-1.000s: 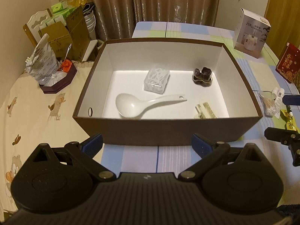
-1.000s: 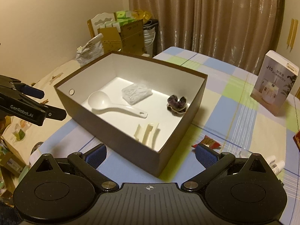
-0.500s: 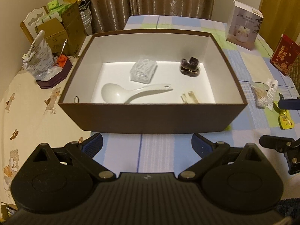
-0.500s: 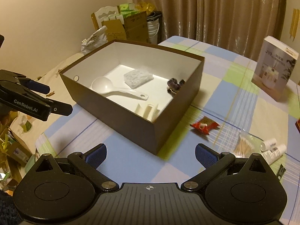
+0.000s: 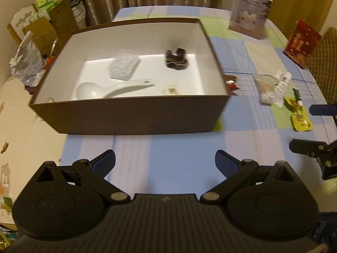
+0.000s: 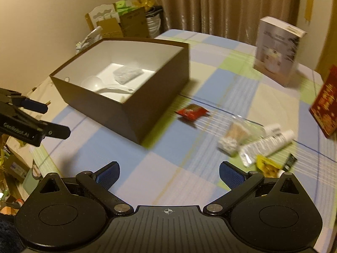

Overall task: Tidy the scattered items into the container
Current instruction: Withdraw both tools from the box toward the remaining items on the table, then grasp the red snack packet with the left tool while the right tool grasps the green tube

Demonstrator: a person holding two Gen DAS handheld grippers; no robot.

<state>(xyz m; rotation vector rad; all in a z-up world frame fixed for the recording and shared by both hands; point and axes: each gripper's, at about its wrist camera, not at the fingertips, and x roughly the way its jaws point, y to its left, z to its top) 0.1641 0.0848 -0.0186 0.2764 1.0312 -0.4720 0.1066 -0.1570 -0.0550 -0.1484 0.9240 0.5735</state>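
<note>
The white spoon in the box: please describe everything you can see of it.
The white spoon looks like glossy plastic, a rice-scoop shape with a round deep bowl and a flat handle ending in a small hole. It lies flat on the white floor of the brown box, bowl toward the box's left wall, near the front wall. Nothing grips it.

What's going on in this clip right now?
A person with two handheld grippers is tidying small items into a brown box. It already holds a white spoon, a clear packet, a dark object and a small cream piece. Both the left gripper and the right gripper are open and empty. On the tablecloth wait a red sachet, a bag of cotton swabs, white tubes and a yellow sachet.
</note>
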